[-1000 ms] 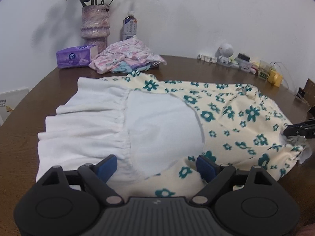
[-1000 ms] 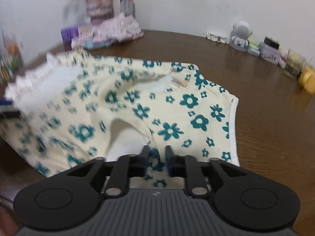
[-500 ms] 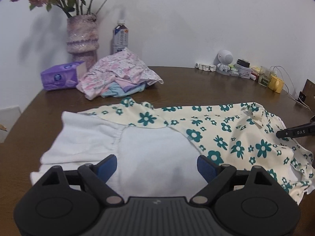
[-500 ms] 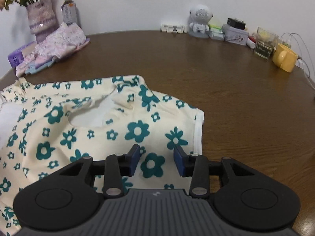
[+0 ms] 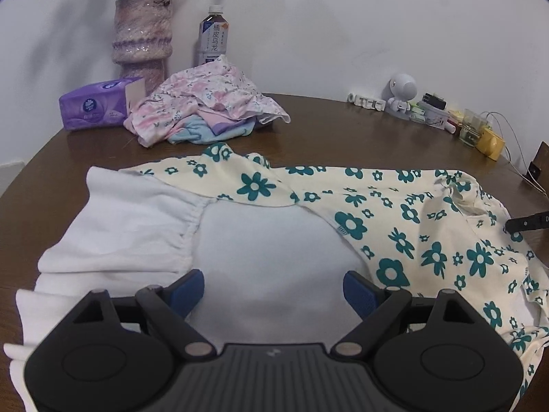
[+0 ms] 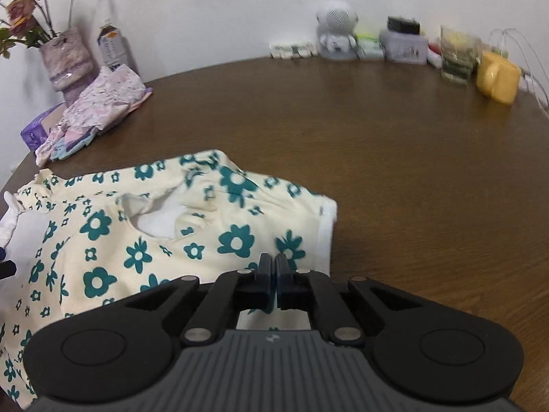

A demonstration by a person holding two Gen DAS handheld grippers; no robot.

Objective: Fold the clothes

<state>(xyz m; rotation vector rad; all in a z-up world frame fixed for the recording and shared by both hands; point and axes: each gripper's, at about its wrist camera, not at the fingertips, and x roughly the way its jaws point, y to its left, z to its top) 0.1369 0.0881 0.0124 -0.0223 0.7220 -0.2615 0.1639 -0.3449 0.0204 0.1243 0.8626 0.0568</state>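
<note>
Snapped together since a moment ago, the right tongs [image 6: 273,267] now sit closed over the floral dress [image 6: 144,240], near its white-edged end; whether cloth is pinched cannot be told. Left tongs [image 5: 273,288] hover wide apart above its white lining [image 5: 260,247]. Spread on the brown worktop [image 6: 394,171], it looks ready for a fold; next, a sure hold on the fabric.

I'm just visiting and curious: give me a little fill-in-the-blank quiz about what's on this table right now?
1. The flowers printed on the cream dress are ____ in colour.
2. The purple tissue pack lies beside a vase that holds ____.
3. The left gripper has its jaws ____.
4. The mug near the wall is ____.

Missing words: teal; flowers; open; yellow
</note>
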